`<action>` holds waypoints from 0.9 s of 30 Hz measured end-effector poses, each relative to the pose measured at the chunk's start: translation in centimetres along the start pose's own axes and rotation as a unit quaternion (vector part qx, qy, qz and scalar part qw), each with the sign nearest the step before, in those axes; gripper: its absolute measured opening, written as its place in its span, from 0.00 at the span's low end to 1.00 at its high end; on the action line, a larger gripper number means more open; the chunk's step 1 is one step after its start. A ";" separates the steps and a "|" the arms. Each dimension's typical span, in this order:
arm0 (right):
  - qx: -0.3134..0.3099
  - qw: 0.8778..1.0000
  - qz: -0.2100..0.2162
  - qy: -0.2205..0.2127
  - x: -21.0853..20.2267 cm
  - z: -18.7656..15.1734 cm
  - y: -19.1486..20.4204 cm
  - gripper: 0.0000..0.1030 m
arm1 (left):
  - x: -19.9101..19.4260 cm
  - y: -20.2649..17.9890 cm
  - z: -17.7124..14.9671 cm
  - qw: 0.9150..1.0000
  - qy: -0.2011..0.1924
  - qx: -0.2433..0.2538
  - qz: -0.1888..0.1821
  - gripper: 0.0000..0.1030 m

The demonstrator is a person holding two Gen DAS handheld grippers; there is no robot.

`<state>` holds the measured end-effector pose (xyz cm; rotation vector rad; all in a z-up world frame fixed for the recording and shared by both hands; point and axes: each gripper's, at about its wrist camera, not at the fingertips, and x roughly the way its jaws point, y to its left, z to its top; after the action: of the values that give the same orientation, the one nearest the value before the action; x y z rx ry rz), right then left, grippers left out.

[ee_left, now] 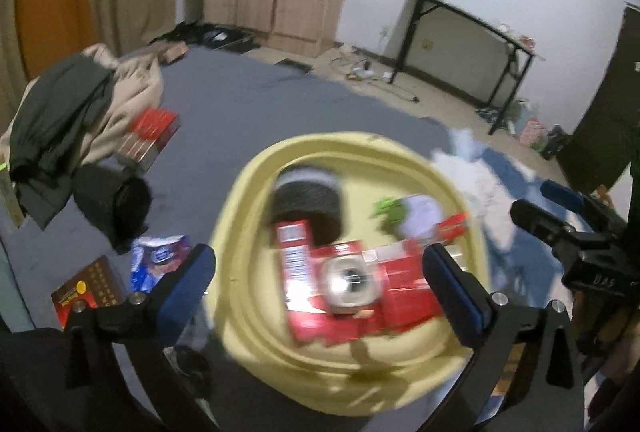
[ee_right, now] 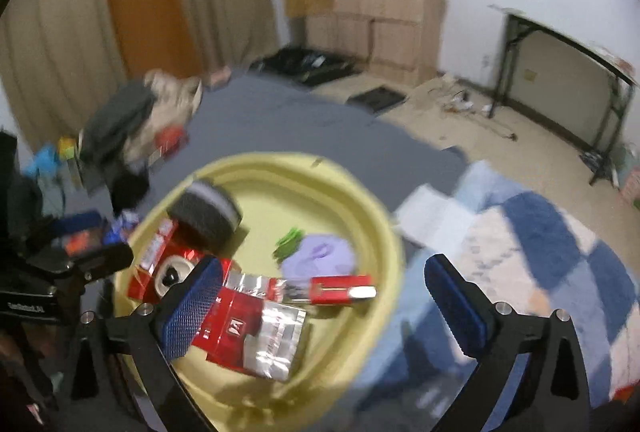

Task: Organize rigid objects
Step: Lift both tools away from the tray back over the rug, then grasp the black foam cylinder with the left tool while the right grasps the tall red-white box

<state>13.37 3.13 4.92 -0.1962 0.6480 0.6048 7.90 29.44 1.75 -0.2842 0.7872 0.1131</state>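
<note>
A: What is in the middle?

B: A yellow bowl (ee_left: 256, 200) sits on a grey mat (ee_left: 248, 100). It is full of stuff.

A: What stuff?

B: Red packs (ee_left: 396, 296) lie in a pile at the 6 o'clock side of the bowl. A small round thing (ee_left: 352, 282) lies on top of them. It is blurry, so I cannot tell what it is. A black tub (ee_left: 306, 204) stands at 11 o'clock. A purple thing (ee_right: 318, 258) and a green bit (ee_right: 289, 242) lie at about 3 o'clock.

A: And the grippers?

B: The left gripper (ee_left: 320, 292) hangs over the red packs. Its blue pads are far apart and hold nothing. The right gripper (ee_right: 320, 306) hangs over the bowl's right rim. Its pads are far apart too, with nothing in them.

A: What else is on the mat?

B: A red box (ee_left: 150, 136) lies at 10 o'clock from the bowl, beside a heap of clothes (ee_left: 68, 112). A blue bag (ee_left: 158, 260) and a brown box (ee_left: 86, 288) lie at 8 o'clock. A blue and white rug (ee_right: 532, 240) lies at 3 o'clock.
</note>
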 end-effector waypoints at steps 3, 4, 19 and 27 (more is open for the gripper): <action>0.036 0.998 -0.034 -0.036 -6.3 -1.5 -3.6 1.00 | -2.2 -3.7 0.7 0.999 -0.008 0.007 -0.032 1.00; 0.043 0.997 -0.043 -0.042 -8.3 -2.1 -4.7 1.00 | -2.9 -5.2 0.9 0.999 -0.010 0.009 -0.045 1.00; 0.154 0.965 -0.202 -0.070 -37.9 -21.2 -19.8 1.00 | -9.5 -26.9 -8.7 0.982 0.024 0.088 -0.164 1.00; 0.335 0.928 -0.164 -0.013 -35.7 -25.3 -22.8 1.00 | -7.7 -30.1 -15.1 0.975 0.022 0.194 -0.110 1.00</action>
<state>-8.76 -40.94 6.81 0.3412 0.7428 0.0401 -1.58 -3.72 3.39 -0.0008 0.7987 -0.2549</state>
